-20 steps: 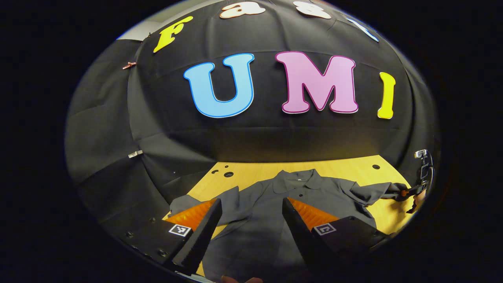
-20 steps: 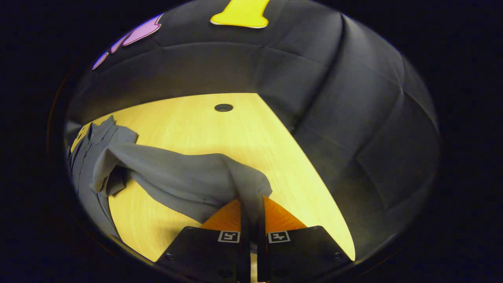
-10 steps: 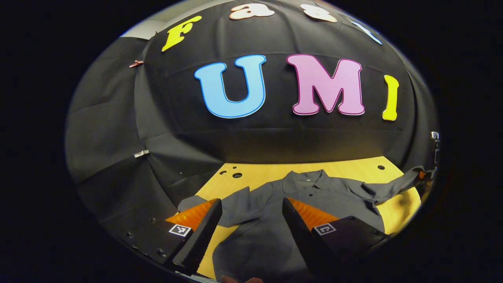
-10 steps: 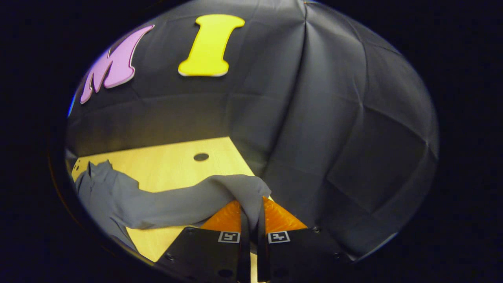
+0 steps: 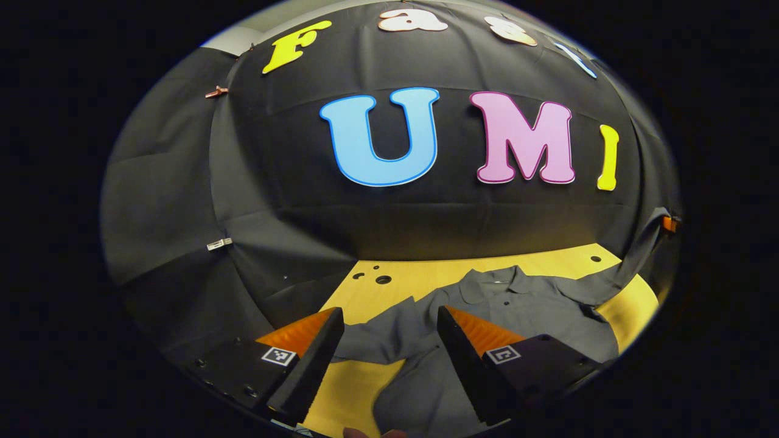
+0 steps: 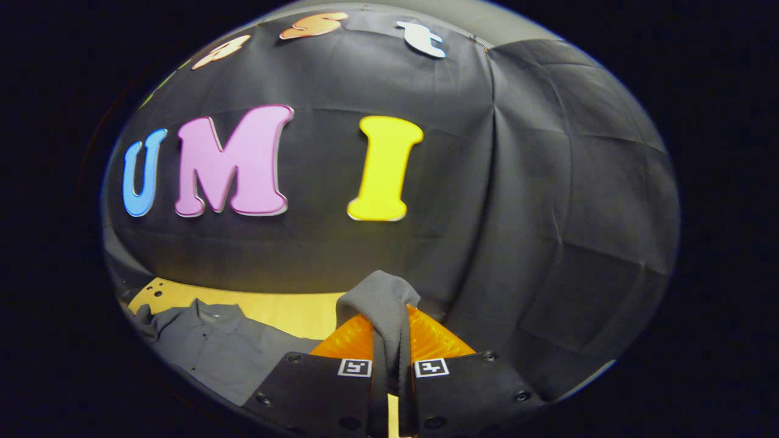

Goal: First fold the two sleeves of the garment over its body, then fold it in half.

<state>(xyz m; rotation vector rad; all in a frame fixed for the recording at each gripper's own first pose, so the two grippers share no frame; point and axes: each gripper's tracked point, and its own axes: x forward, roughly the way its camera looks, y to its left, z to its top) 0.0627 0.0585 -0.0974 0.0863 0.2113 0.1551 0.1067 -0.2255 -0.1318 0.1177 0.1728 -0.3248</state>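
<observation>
Right gripper [image 6: 389, 340] lifted higher since a second ago, sleeve [image 6: 384, 304] pinched between its fingers rising off table [image 6: 292, 310]; sleeve, before slack on wood, now drawn up taut toward right edge in left gripper view [image 5: 633, 261]; shirt [image 5: 523, 310] slid right across left gripper view, more bare wood near left gripper [image 5: 389, 347]; wall now looms larger in right gripper view

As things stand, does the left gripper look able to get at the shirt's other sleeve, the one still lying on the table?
Probably yes. The left gripper is open, and the flat sleeve lies just ahead between its fingers on the table, with nothing over it.
</observation>
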